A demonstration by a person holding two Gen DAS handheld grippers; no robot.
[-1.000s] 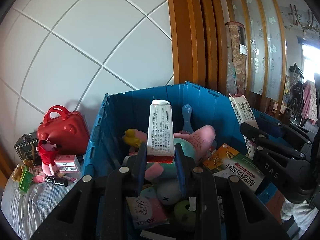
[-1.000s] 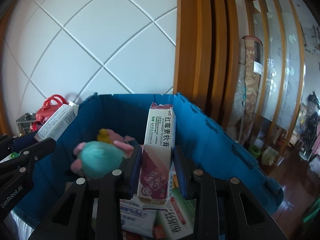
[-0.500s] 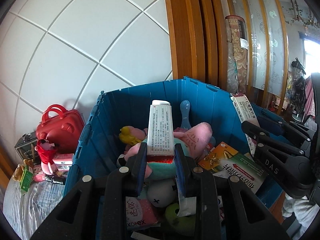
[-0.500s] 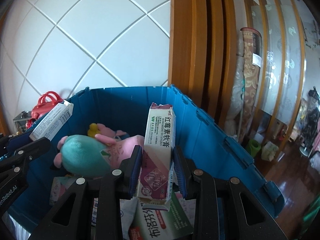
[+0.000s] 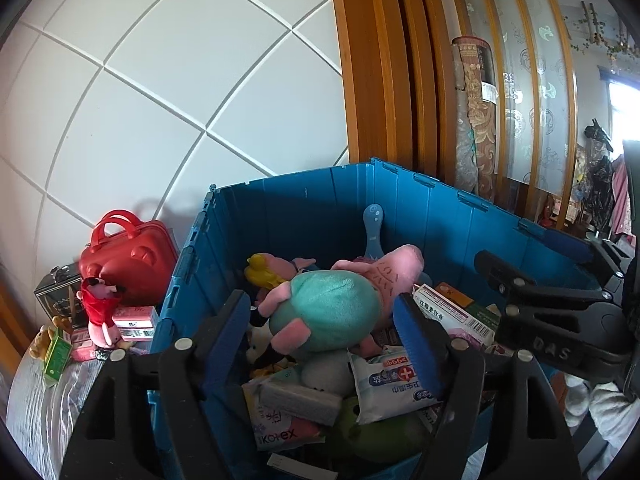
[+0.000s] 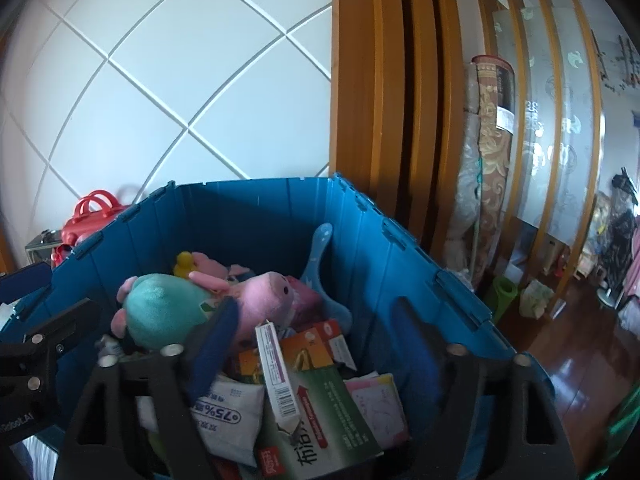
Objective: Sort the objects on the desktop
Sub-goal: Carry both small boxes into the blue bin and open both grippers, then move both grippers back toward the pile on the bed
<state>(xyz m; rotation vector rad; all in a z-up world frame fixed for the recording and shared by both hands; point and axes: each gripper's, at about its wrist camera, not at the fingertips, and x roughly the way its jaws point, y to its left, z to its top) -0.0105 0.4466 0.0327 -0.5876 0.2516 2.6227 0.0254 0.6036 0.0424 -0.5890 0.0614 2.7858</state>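
A blue crate (image 5: pixel 360 168) (image 6: pixel 256 184) stands under both grippers, filled with boxes, packets and a pink and teal plush toy (image 5: pixel 332 312) (image 6: pixel 160 308). My left gripper (image 5: pixel 320 308) hovers over the crate, its jaws opening with nothing pressed between them. A pale box (image 5: pixel 298 400) lies in the pile just below it. My right gripper (image 6: pixel 316 312) also hangs over the crate with its jaws opening and nothing held. A white and purple ointment box (image 6: pixel 276 372) (image 5: pixel 452 312) rests on the green carton (image 6: pixel 320 420) beneath it.
Left of the crate, a red case (image 5: pixel 128 256), a small doll in red (image 5: pixel 100 308) and little boxes (image 5: pixel 132 318) sit on a striped cloth. A wooden frame (image 5: pixel 380 60) and a rolled carpet (image 5: pixel 476 120) stand behind. Dark wooden floor (image 6: pixel 580 360) lies to the right.
Both grippers have opened. The long white box left the left jaws and the ointment box left the right jaws; both now lie in the crate. The hands stayed in place.
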